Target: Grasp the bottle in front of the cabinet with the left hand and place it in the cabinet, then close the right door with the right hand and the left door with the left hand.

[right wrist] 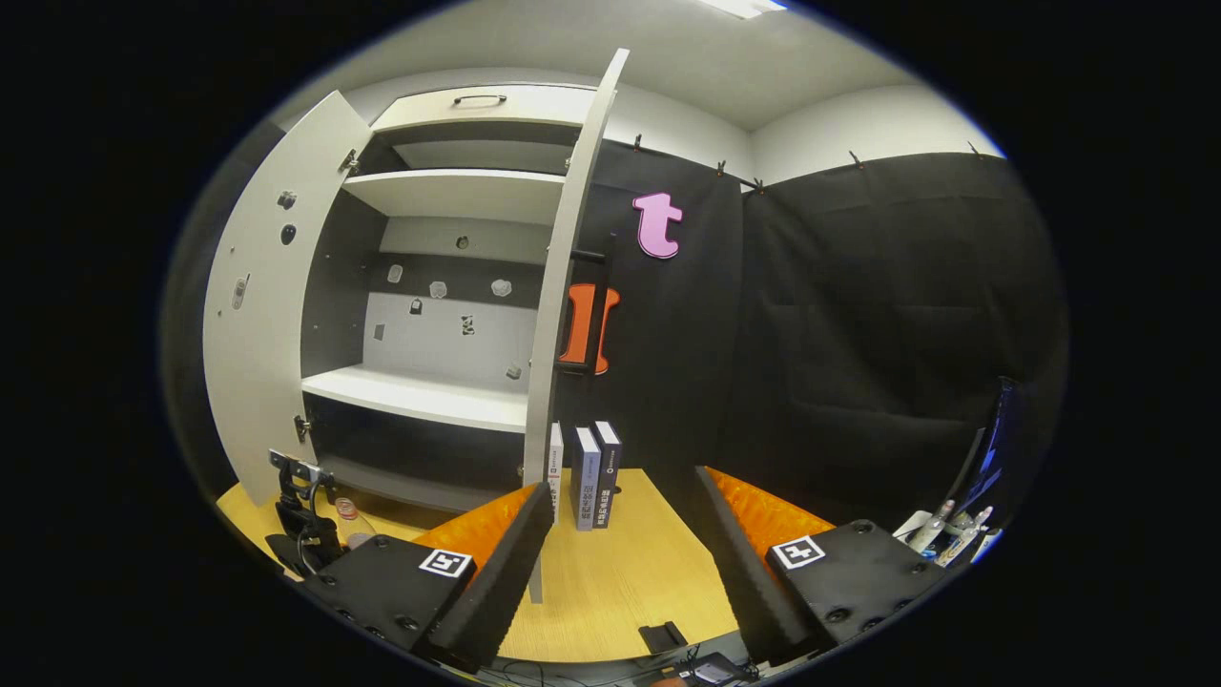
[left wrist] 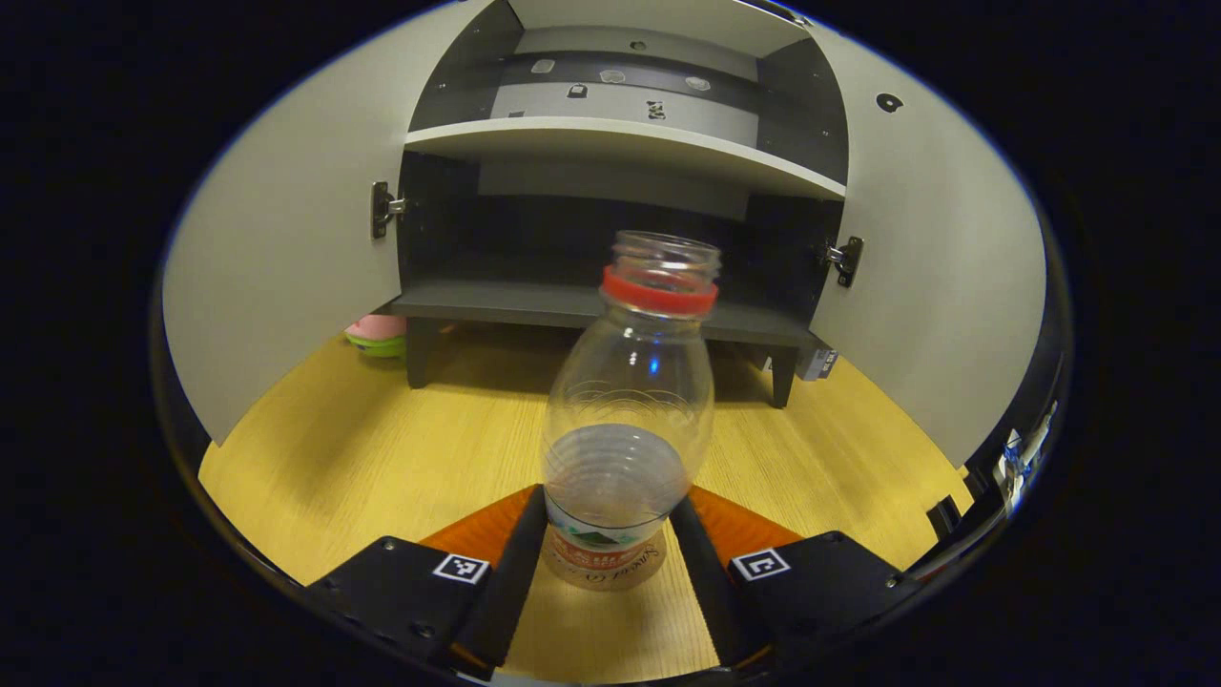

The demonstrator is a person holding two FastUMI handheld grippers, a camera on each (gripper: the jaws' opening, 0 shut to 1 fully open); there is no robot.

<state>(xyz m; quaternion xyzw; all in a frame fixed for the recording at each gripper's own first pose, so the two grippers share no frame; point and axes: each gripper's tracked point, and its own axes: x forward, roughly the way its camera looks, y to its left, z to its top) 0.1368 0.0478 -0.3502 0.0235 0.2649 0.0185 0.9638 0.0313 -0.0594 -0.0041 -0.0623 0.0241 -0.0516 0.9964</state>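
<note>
Wood-grain yellow, the table [left wrist: 362, 448] carried a white cabinet [left wrist: 625, 143] on short dark legs, and we took that cabinet as our landmark. Both of its doors stood wide open: the left door [left wrist: 286, 258] swung out to one side of the opening, the right door [left wrist: 940, 277] to the other. Inside, a white shelf [left wrist: 610, 143] crossed the cabinet above a dark lower compartment [left wrist: 572, 239].

In the left gripper view we saw the bottle [left wrist: 625, 420], clear plastic with a red neck ring and no cap, upright on the table in front of the cabinet's lower compartment, not yet inside it. Our left gripper [left wrist: 610, 558] was spread around the bottle's labelled base, one of the fingers [left wrist: 515, 563] close on each side; we could not tell whether they pressed on it.

In the right gripper view, our right gripper [right wrist: 620, 553] hung released and empty, fingers [right wrist: 501, 572] wide apart, in front of the edge of the cabinet's right door [right wrist: 563, 286]. Three books [right wrist: 591, 472] stood upright on the table just beside that door. Low beside the cabinet's left door [right wrist: 262, 305] we glimpsed the other gripper's rig [right wrist: 300, 525], with the bottle [right wrist: 351, 523] next to it.
</note>
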